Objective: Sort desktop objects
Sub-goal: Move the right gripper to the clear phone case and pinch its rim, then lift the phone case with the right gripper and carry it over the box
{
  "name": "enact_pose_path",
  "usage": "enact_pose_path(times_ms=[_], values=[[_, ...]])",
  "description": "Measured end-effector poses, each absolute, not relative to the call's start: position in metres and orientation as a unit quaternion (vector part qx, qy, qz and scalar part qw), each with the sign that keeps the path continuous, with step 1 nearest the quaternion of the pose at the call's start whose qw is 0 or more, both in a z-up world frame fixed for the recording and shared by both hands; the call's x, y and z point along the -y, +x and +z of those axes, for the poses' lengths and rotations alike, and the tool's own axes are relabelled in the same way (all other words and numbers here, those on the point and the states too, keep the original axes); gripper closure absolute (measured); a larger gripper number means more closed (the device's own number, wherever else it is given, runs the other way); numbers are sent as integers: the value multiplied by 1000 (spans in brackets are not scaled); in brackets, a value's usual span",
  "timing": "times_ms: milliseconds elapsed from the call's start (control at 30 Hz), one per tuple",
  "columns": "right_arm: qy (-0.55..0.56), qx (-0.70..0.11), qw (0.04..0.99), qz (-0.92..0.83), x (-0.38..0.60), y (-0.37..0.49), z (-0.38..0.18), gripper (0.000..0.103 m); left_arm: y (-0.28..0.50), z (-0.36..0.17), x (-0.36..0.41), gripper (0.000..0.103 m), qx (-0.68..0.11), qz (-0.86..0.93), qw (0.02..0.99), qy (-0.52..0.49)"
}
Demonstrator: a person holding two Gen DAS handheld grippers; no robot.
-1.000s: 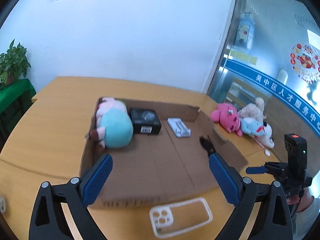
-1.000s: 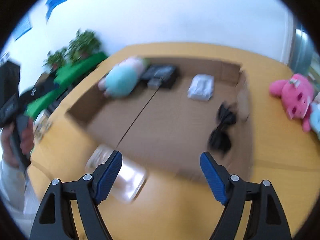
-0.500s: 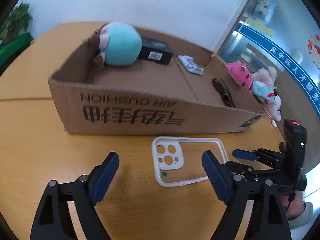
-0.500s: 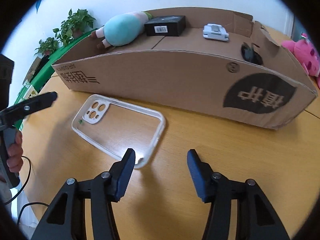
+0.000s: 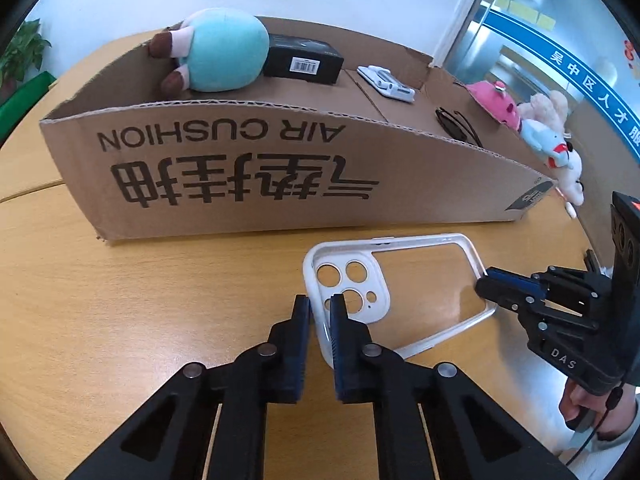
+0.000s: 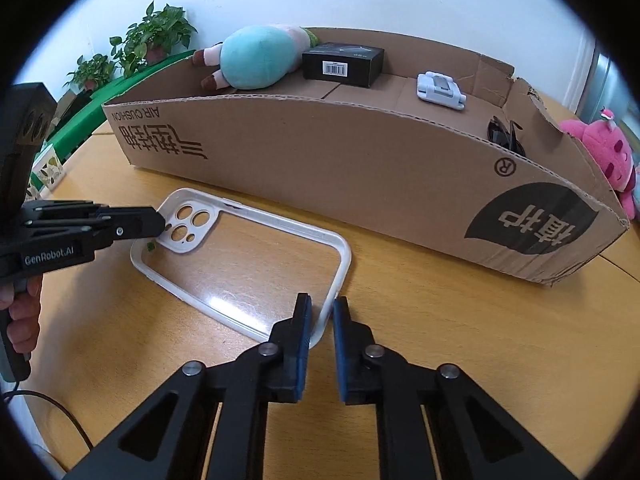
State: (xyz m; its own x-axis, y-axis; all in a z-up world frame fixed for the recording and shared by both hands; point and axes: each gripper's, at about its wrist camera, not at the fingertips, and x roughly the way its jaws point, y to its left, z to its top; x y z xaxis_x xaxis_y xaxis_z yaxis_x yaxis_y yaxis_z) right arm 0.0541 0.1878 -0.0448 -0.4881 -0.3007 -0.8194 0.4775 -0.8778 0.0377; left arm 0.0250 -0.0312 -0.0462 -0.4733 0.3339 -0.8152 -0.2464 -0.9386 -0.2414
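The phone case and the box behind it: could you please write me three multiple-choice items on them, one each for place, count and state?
1. Where does the phone case lie?
A. in the cardboard box
B. on the table before the box
C. on the plush

2. How many large round holes are in its camera panel?
A. one
B. three
C. five

3. How do the grippers stand?
A. both closed on the case's rim
B. both wide open
C. only the left closed

Answers: B, it lies on the table before the cardboard box; B, three show; A, left gripper and right gripper each pinch a corner.
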Motion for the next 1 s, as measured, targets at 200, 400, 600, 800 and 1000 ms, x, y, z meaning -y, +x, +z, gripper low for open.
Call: enact_pose_path(times_ms=[200,400,600,800,1000], values=[[450,-75,244,-856,-194,61,-38,93,37,-26,31,98,50,871,153,-463],[379,-53,253,-889,-204,80,25,93,52,59,33,98,43,912,165,-373],[290,-81,247,-921,-204,53,100,93,18,137,24,98,24,941,170,-292],[270,-74,238,-930,-202,-14,143,93,-42,171,6,98,-7,949,157,-274],[326,-58,232,-915,-201,-86,131,93,-112,147,-1,98,-7,932,151,-330]])
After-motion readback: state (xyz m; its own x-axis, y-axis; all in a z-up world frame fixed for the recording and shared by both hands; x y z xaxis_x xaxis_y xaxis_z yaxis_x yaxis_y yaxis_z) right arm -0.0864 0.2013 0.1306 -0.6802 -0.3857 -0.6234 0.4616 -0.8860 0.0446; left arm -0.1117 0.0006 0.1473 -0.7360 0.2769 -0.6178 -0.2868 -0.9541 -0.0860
